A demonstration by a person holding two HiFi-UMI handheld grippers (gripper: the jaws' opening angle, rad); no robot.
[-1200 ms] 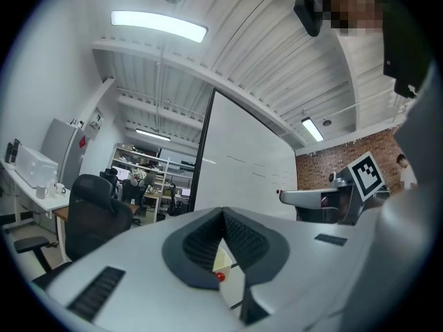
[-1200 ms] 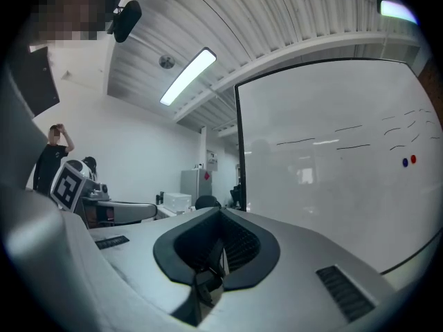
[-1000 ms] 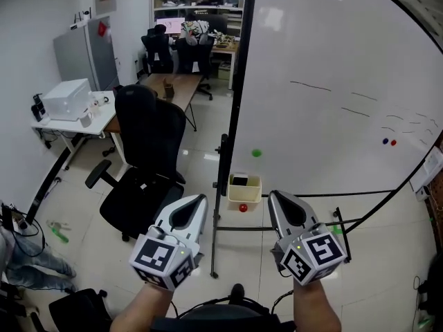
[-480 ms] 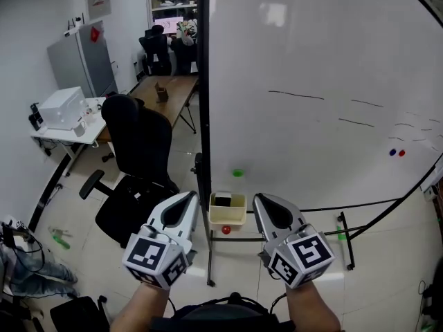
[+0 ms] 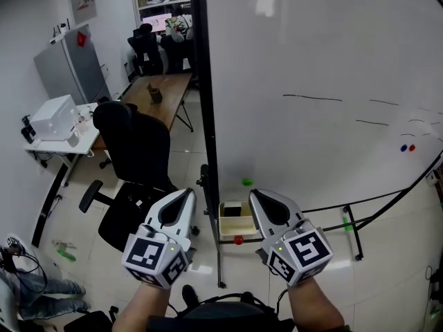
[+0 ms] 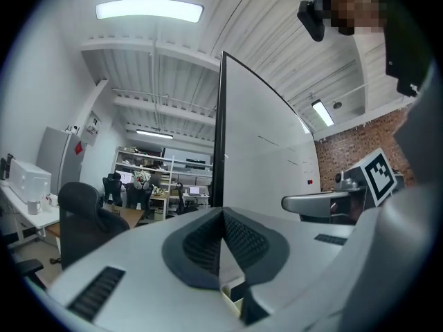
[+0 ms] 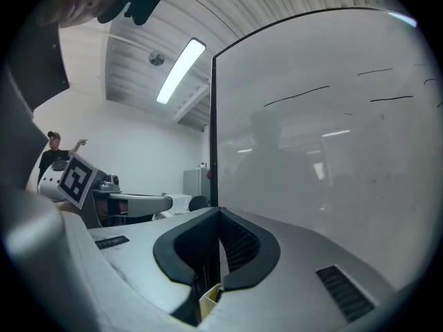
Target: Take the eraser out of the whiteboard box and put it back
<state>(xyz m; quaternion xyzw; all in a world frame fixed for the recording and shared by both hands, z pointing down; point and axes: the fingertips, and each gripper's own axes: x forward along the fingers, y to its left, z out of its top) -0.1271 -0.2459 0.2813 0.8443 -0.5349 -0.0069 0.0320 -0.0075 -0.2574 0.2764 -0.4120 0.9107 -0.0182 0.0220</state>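
Low on the whiteboard (image 5: 311, 81) hangs the box (image 5: 239, 229), eraser (image 5: 233, 209) in its far end; left gripper (image 5: 187, 193) and right gripper (image 5: 254, 194), both clenched and empty, flank it just short, the right nearer.

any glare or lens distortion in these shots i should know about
Head view: a light reflection glares near the top of the whiteboard, and the wide lens bows its lower edge. Left gripper view: the ceiling light blows out white and the corners go black. Right gripper view: pale reflections wash over the whiteboard, and its top edge curves.
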